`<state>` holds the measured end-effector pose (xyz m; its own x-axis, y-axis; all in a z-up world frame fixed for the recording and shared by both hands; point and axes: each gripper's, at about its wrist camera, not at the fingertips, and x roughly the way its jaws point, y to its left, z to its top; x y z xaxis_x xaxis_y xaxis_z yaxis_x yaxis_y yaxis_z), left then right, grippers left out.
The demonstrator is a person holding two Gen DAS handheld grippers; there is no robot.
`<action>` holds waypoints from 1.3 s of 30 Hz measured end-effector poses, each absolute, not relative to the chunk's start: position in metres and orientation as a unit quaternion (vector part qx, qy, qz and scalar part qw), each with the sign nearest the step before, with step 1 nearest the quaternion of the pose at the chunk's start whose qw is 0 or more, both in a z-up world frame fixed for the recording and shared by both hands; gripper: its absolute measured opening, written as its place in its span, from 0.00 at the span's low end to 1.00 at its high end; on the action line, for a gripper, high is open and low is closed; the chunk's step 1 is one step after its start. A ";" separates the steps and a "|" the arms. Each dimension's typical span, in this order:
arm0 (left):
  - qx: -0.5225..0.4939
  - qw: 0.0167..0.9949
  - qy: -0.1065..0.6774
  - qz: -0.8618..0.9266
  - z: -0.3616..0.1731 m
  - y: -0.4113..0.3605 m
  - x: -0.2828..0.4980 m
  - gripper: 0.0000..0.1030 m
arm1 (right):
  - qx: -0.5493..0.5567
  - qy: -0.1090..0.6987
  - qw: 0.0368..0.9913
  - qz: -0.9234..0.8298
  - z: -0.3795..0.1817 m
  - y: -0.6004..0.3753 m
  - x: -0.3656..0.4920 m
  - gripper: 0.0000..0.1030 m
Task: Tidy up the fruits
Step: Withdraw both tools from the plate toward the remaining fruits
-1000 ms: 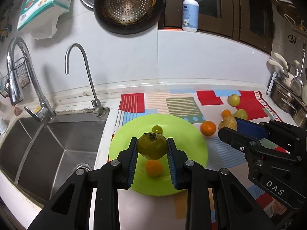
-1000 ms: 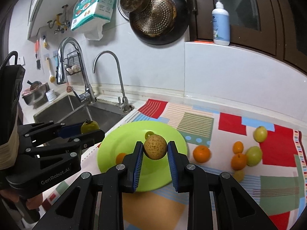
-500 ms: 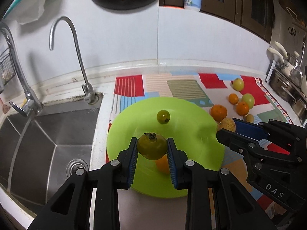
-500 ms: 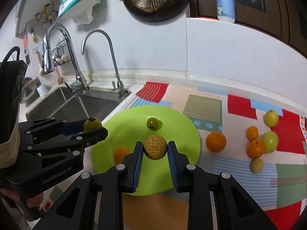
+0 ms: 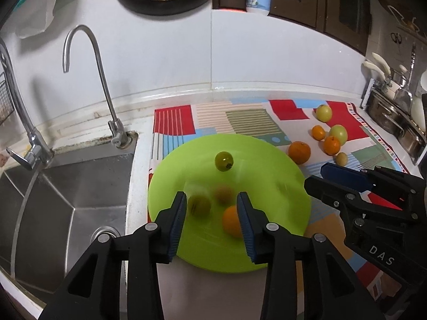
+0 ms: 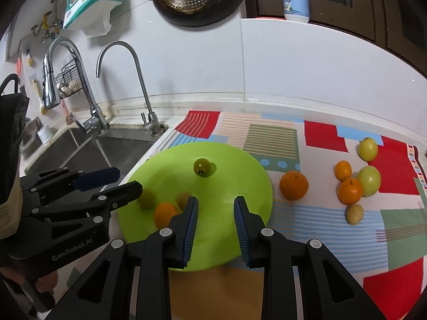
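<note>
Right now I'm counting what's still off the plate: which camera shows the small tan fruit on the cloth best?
The right wrist view: the small tan fruit lies unobstructed below an orange. The left wrist view shows it smaller and farther off, just above the right gripper.

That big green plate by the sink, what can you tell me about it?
The plate is a round, flat, lime-green dish, glossy like plastic. It lies level on the patterned mat, its left edge over the white counter by the sink. Four fruits sit on it: a small green one toward the back, an orange near the front, and two blurred ones. Both grippers hover above it, neither touching it.
</note>
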<state>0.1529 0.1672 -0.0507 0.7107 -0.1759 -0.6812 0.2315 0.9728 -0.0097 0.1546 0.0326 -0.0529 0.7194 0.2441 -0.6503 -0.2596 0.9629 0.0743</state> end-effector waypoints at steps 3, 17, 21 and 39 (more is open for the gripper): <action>0.044 0.929 0.351 -0.110 -0.045 0.165 0.146 0.45 | -0.007 0.346 0.929 0.127 -0.051 0.028 0.146 0.30; 0.046 0.944 0.309 -0.103 -0.019 0.137 0.124 0.69 | 0.002 0.315 0.946 0.081 -0.032 -0.008 0.121 0.48; 0.036 0.950 0.299 -0.088 -0.014 0.123 0.117 0.73 | 0.000 0.306 0.948 0.083 -0.026 -0.025 0.116 0.51; 0.034 0.961 0.266 -0.066 -0.003 0.049 0.110 0.85 | -0.015 0.285 0.955 0.081 -0.010 -0.105 0.110 0.59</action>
<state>0.1100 0.0491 -0.0026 0.8494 -0.1087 -0.5165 0.1453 0.9889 0.0309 0.1101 -0.1052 -0.0100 0.8244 0.1451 -0.5471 -0.1627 0.9865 0.0166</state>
